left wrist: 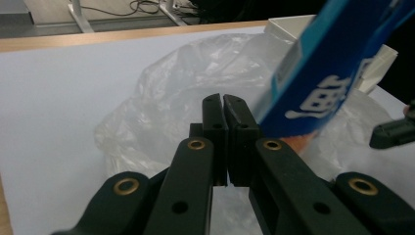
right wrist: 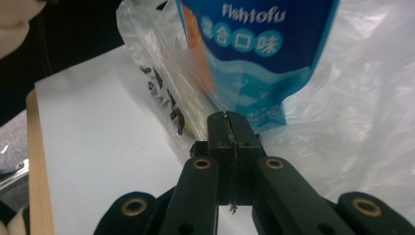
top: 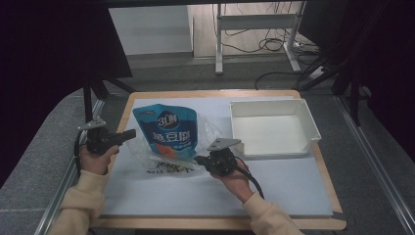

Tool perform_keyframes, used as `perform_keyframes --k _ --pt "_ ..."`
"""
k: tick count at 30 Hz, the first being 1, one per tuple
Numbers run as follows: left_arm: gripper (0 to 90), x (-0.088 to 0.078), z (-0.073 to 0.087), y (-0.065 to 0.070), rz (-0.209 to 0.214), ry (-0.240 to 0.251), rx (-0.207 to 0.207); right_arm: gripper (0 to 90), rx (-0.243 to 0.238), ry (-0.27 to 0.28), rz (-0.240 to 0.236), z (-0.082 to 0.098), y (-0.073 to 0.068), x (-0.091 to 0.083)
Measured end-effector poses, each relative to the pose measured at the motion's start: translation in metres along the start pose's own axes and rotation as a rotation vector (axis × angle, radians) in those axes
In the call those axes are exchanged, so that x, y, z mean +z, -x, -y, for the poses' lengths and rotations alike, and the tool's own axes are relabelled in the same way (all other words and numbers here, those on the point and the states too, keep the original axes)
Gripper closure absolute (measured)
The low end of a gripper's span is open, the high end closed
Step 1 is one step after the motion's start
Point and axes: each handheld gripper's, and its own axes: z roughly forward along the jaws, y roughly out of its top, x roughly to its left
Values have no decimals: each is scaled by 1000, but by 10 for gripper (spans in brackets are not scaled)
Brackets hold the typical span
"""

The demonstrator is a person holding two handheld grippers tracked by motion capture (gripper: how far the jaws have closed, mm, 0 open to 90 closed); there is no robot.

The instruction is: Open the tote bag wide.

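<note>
A blue fish-tofu snack pouch (top: 169, 132) (left wrist: 323, 83) (right wrist: 249, 54) stands tilted inside a crumpled clear plastic bag (top: 208, 129) (left wrist: 161, 112) (right wrist: 362, 98) on the white sheet. My left gripper (top: 132, 133) (left wrist: 223, 100) is at the bag's left side with its jaws pressed together. Whether film is pinched between them I cannot tell. My right gripper (top: 198, 159) (right wrist: 227, 117) is at the bag's near right edge, shut, and the printed film runs down into its jaws. The right gripper's tip (left wrist: 391, 134) pokes in at the right of the left gripper view.
A white rectangular tray (top: 313, 125) (left wrist: 288, 24) sits at the right of the table, right beside the bag. The white sheet (top: 293, 186) covers the wooden tabletop (top: 215, 223). Beyond the table are a desk frame and cables on the floor.
</note>
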Motion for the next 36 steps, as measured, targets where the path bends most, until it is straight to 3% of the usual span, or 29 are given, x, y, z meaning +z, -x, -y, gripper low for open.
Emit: perform_keyframes --k 13,26,32,36 --pt "873 -9 25 17 -1 -43 23 885 14 58 5 -3 11 -26" --pt "830 -17 51 33 -33 -66 44 880 48 93 79 4 32 -58" --pt "756 -22 58 38 -52 -59 42 841 52 85 96 9 38 -63" --pt "624 -22 62 45 -46 -53 60 785 59 82 94 12 42 -65"
